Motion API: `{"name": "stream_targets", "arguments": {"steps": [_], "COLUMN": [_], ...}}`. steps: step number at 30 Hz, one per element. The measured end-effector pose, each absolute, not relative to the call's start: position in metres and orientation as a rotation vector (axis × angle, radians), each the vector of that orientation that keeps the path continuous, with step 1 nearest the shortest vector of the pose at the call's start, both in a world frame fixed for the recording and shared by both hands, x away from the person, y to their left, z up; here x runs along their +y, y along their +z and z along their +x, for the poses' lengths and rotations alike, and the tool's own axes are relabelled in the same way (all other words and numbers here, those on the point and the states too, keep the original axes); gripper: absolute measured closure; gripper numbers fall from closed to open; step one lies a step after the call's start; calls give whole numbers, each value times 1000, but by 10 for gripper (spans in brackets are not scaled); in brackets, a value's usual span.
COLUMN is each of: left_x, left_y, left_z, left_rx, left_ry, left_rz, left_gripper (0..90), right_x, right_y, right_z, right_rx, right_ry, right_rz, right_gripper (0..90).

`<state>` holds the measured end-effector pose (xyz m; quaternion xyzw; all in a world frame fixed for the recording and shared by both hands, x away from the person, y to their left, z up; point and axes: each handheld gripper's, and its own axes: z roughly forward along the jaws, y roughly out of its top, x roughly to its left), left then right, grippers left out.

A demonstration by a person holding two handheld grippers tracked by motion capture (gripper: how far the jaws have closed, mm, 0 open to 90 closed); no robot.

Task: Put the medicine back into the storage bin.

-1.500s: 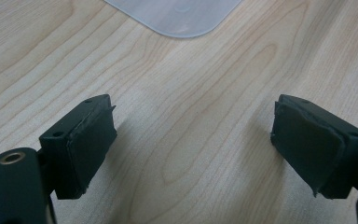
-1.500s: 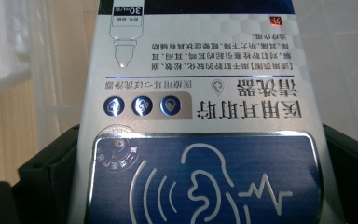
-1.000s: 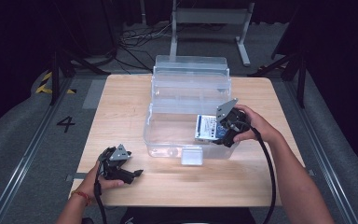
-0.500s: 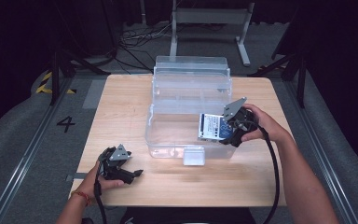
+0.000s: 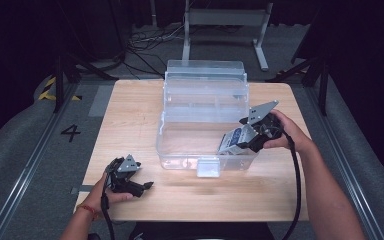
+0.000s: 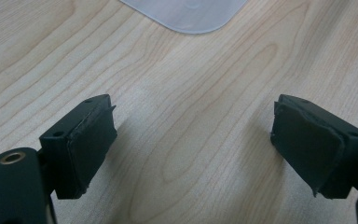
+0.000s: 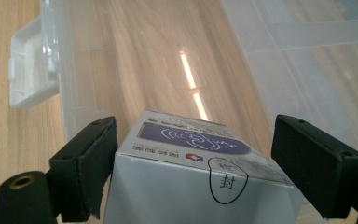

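At the right end of the wooden table, the right gripper leans over the near right corner of a clear plastic storage box whose lid is thrown back toward the far edge. A white carton with a blue printed panel sits between its jaws, tilted, with its lower end inside the box at that corner. In the right gripper view the carton fills the lower middle, its blue panel facing up and a circled stamp on its white face. The left pad lies against the carton's left edge, while the right pad stands clear of its right side with a gap between, so the jaws, which have just been closing a little, are not yet clamped on it. The box's front latch shows at upper left of that view.

The left gripper rests near the table's near left corner, well apart from the box, held low over the wood. In its own view the jaws stand wide apart with only bare table between the pads, and a rounded corner of clear plastic lies ahead.
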<state>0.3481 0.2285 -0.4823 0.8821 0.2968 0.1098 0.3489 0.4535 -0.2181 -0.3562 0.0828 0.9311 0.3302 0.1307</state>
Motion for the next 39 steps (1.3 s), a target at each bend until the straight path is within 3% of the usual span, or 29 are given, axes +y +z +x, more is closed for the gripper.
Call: {"name": "stream_targets", "arguments": {"steps": [7,18,30,39], "left_x": [228,228,228,227], "left_y": [-482,-482,-482,-479], "left_z": [348,348,348,347], "left_rx": [773,773,772,801], "left_ry": [290,292,292,286], "left_rz": [2285,2283,2285,2311], "left_gripper": [139,139,138,148], "right_x": [-231,-263,-244,-240], "right_y": [-346,-350,-374,-372], "right_z": [441,443,455,455], "right_rx": [2654,2530,2524,2507], "right_ry": [972,913,775,830], "right_rz": [274,602,660,652], "right_gripper": [185,329,302,284]}}
